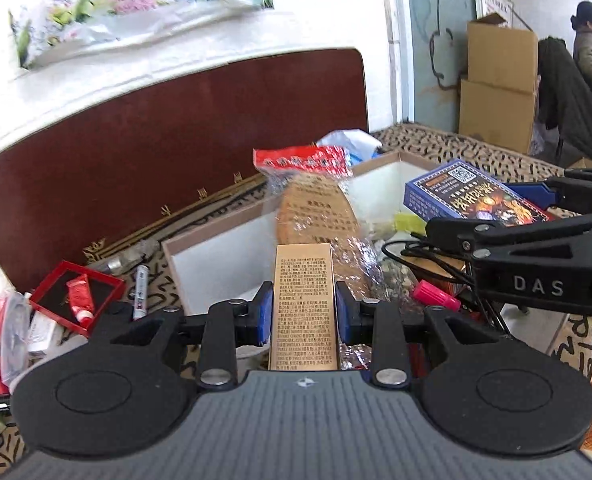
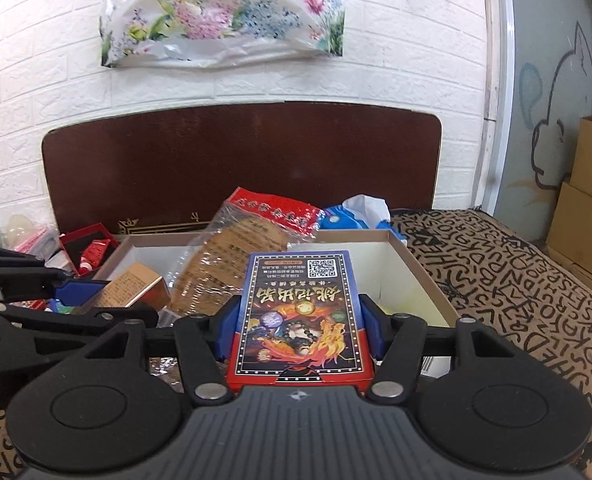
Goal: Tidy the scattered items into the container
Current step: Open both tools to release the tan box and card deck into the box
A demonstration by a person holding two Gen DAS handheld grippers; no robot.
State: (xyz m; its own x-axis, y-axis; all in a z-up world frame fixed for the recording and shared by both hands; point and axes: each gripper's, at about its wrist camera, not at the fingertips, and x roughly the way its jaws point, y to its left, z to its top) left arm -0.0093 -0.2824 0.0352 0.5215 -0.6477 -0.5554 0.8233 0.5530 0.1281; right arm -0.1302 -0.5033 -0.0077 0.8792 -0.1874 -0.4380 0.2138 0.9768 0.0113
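Container (image 2: 416, 264): open white-lined cardboard box on the patterned bed cover (image 2: 516, 280), against the brown headboard (image 2: 235, 160), already part filled. A cellophane packet (image 2: 247, 256) leans over its far rim.

Right tongs (image 2: 300, 328) clenched on the blue-and-red card box (image 2: 300, 312), held flat over the container's near edge, probably so it drops in level.

Left tongs (image 1: 304, 312) clenched on the narrow gold carton (image 1: 304, 304), upright over the near left corner (long sides gripped, so it cannot twist).

Both loads appear ready for release inside.
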